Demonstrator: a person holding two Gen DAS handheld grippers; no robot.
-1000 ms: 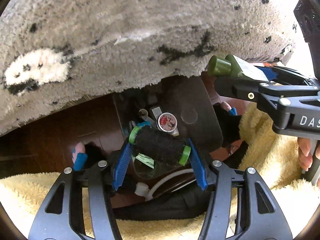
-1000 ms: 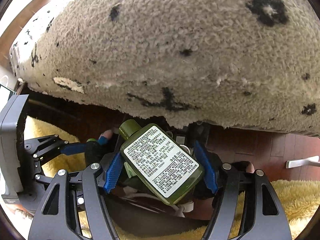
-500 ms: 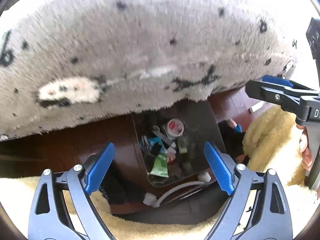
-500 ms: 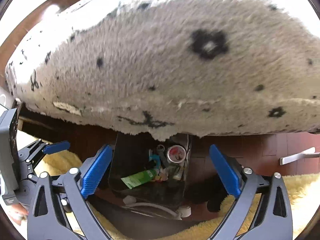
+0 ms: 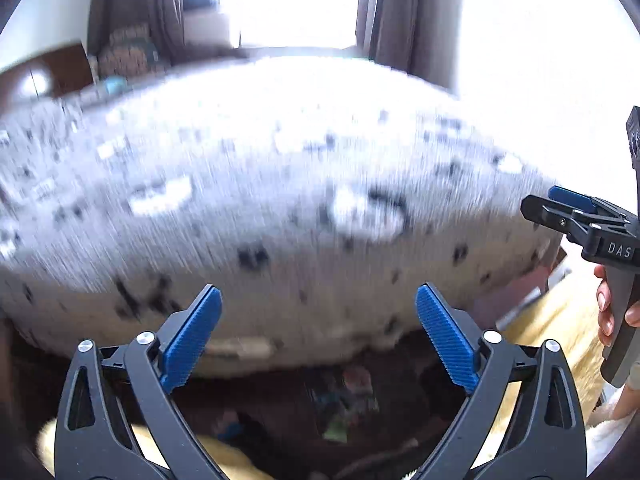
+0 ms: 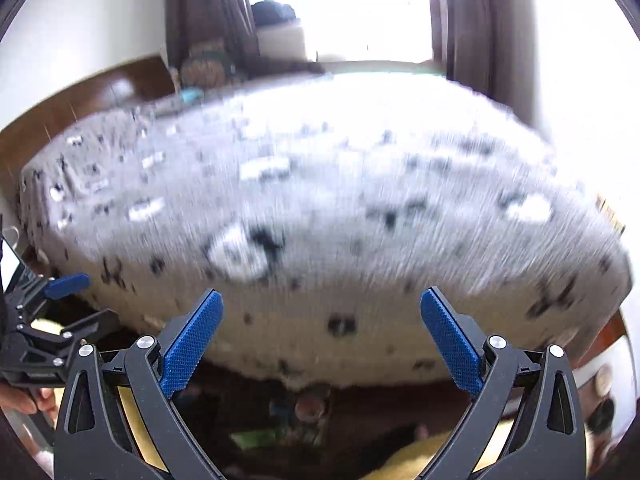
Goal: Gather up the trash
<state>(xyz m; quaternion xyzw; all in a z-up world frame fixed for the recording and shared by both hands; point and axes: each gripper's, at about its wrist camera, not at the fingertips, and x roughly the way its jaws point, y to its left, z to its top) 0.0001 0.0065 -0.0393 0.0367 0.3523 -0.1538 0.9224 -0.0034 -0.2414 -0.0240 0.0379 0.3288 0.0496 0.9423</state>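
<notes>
We see a big bed (image 5: 280,208) with a fuzzy grey blanket (image 6: 320,216) with black and white spots lying on it. The picture is blurry.

The gripper (image 5: 318,322) had black arms and ribbed blue pads (image 5: 192,340). Ahead of it lay a grey blanket (image 5: 280,184) flecked with black and white marks. Beyond that hung brown-grey curtains (image 5: 404,12). Below the pads, a yellow fleece (image 5: 560,320) and dark brown floor (image 6: 400,404) showed.
</notes>
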